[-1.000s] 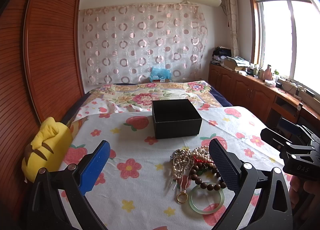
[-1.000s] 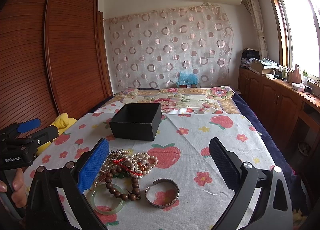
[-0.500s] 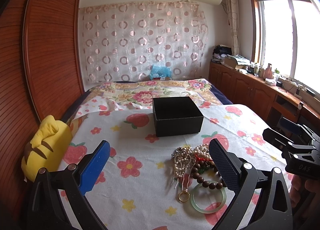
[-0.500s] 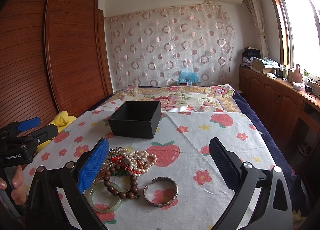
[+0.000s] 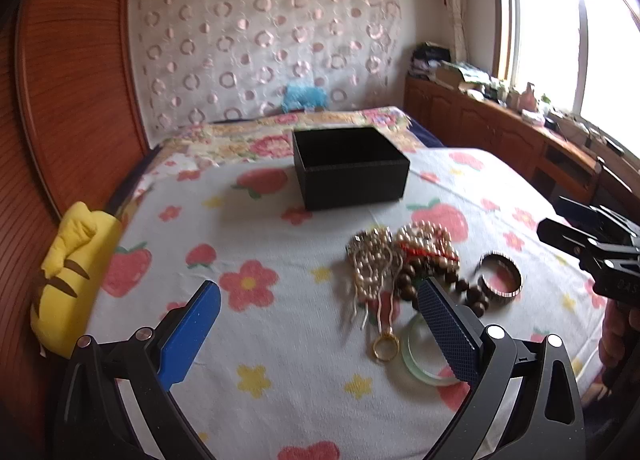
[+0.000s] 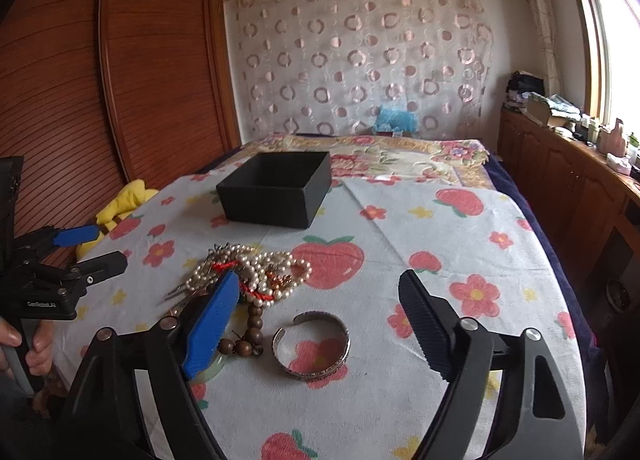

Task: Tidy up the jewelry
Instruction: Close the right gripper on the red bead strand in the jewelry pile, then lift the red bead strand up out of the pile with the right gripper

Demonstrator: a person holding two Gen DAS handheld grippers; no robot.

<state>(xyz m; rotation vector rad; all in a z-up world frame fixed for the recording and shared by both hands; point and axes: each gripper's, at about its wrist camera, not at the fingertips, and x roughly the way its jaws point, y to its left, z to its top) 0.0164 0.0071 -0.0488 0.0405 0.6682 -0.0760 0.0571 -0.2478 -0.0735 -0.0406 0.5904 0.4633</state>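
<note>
An open black box [image 5: 348, 168] [image 6: 278, 196] stands on the strawberry-print cloth [image 5: 248, 244] [image 6: 440, 252]. In front of it lies a jewelry heap: pearl strands [image 5: 374, 256] [image 6: 256, 266], brown wooden beads [image 5: 440, 280] [image 6: 244, 342], a gold ring [image 5: 386, 348], a green jade bangle [image 5: 424, 360] and a silver cuff bracelet [image 5: 500, 274] [image 6: 312, 346]. My left gripper [image 5: 316, 332] is open and empty, just left of the heap. My right gripper [image 6: 320, 320] is open and empty, with the silver cuff between its fingers' line of sight.
A yellow plush toy [image 5: 76, 280] [image 6: 120, 200] lies at the left edge by the wooden wardrobe [image 6: 120, 80]. A wooden cabinet [image 6: 568, 188] with clutter runs under the window on the right. A floral quilt [image 6: 380, 156] covers the bed behind the box.
Both grippers have tilted down and moved closer to the jewelry heap. The right gripper now frames the silver cuff. Nothing has been taken hold of.
</note>
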